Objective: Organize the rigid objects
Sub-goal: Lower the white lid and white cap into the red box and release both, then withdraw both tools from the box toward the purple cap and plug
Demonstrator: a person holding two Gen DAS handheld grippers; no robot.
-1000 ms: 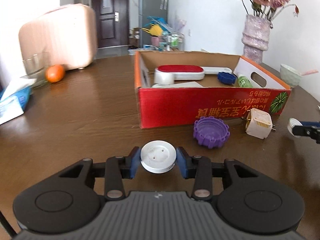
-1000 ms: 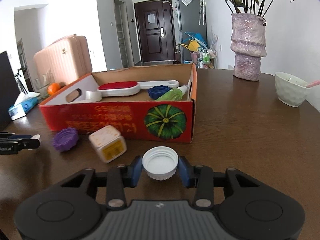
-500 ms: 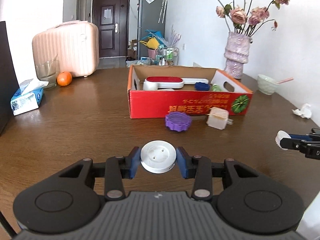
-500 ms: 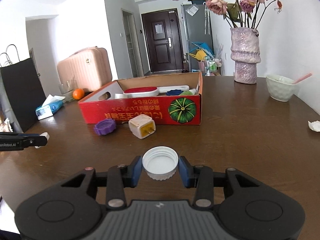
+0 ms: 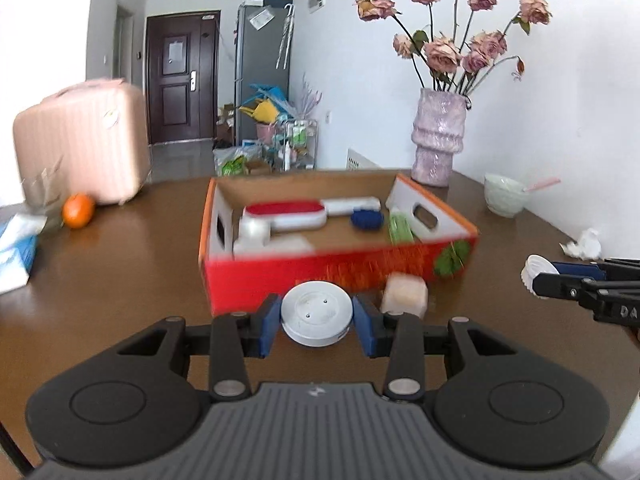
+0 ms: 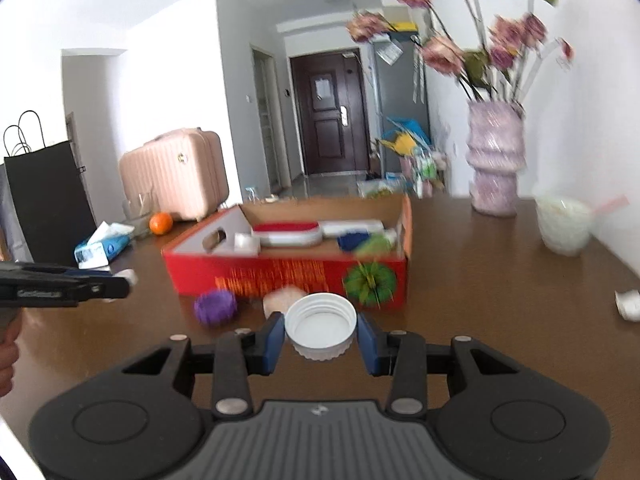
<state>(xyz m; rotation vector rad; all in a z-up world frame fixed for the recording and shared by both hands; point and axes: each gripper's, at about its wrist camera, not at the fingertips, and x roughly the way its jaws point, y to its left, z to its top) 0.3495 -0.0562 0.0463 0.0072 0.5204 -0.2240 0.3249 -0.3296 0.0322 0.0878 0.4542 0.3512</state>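
Observation:
My left gripper (image 5: 317, 322) is shut on a white round lid (image 5: 317, 313), held above the table in front of the red cardboard box (image 5: 320, 268). My right gripper (image 6: 321, 338) is shut on a white ribbed bottle cap (image 6: 321, 325), open side up, also raised before the box (image 6: 280, 276). The box holds a red-and-white brush (image 5: 286, 216), a blue cap (image 5: 367, 219) and a green bottle (image 5: 401, 230). A purple lid (image 6: 215, 307) and a cream cube plug (image 5: 404, 294) lie on the table by the box front. The right gripper also shows in the left wrist view (image 5: 538, 276).
A flower vase (image 5: 438, 136) and a pale bowl (image 5: 505, 199) stand at the back right, with crumpled paper (image 5: 584, 243) nearby. A pink suitcase (image 5: 80, 140), an orange (image 5: 78, 210), a tissue pack (image 5: 16, 252) and a black bag (image 6: 48, 196) are at the left.
Both grippers have risen and tilted up while keeping their caps. The box now looks closer and lower in both views, and the views are blurred by motion.

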